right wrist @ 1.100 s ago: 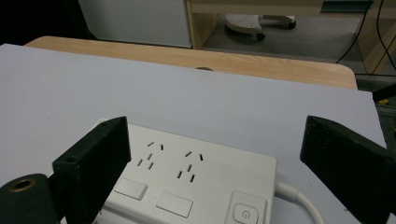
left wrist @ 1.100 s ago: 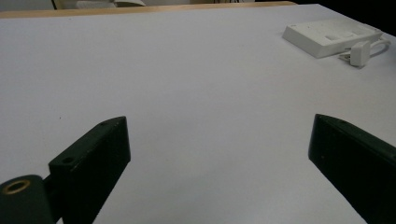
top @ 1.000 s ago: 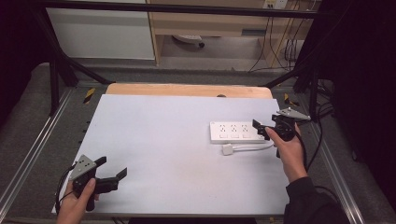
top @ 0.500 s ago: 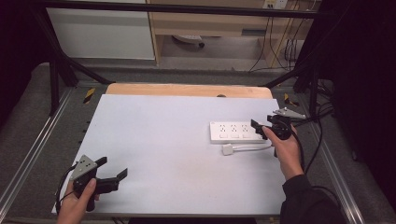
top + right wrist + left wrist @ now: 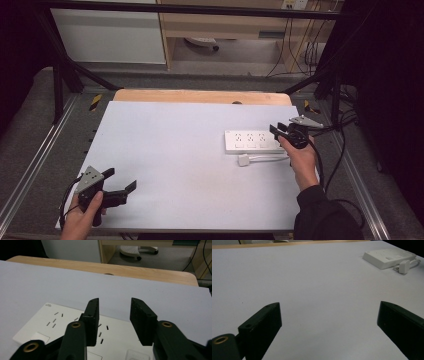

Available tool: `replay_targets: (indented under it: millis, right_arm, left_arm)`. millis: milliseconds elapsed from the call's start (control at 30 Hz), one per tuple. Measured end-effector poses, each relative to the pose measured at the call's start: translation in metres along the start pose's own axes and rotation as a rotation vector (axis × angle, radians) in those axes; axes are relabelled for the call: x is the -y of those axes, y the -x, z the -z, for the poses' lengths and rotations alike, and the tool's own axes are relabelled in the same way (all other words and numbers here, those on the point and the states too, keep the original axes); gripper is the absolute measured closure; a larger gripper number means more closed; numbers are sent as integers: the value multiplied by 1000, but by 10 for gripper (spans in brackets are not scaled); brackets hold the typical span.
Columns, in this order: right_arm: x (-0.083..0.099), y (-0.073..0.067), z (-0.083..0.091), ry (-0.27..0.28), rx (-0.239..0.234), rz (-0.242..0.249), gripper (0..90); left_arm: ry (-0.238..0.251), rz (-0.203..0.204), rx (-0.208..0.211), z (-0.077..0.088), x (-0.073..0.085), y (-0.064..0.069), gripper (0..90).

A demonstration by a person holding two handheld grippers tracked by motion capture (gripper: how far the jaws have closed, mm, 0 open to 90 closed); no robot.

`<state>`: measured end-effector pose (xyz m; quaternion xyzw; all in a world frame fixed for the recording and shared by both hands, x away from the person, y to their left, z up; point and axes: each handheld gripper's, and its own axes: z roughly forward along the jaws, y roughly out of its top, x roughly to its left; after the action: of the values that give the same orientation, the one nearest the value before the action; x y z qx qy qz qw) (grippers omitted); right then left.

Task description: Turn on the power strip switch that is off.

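Observation:
A white power strip (image 5: 252, 141) lies flat at the right of the white tabletop (image 5: 175, 135). In front of it rests its white plug (image 5: 243, 160) on a short cable (image 5: 267, 158). My right gripper (image 5: 277, 131) hovers over the strip's right end, its jaws partly open with nothing between them. In the right gripper view the jaws (image 5: 114, 302) stand above the strip's sockets (image 5: 57, 322). Near the front left corner my left gripper (image 5: 120, 179) is held wide open just above bare table. The left gripper view (image 5: 329, 307) looks across the table to the strip (image 5: 387, 257) and plug (image 5: 404, 266) far off.
A wooden table edge (image 5: 200, 96) runs along the far side of the white top. Black frame posts (image 5: 60, 75) and metal rails (image 5: 30, 165) flank the table. Black cables (image 5: 335, 150) trail at the right of the right hand.
My right gripper has shifted slightly left, further over the power strip's right end. The left gripper has stayed where it was.

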<state>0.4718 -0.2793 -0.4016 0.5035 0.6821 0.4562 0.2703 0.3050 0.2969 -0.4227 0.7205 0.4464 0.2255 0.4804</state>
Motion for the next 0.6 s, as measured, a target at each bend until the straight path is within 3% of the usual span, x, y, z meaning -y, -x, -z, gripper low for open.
replay_targets:
  millis: [267, 600]
  right_arm:
    - [6, -8, -6, 9, -10, 37, 811]
    - [8, -17, -12, 14, -28, 68, 890]
  left_arm:
    - [2, 0, 0, 0, 0, 0, 54]
    - [6, 0, -1, 1, 0, 0, 54]
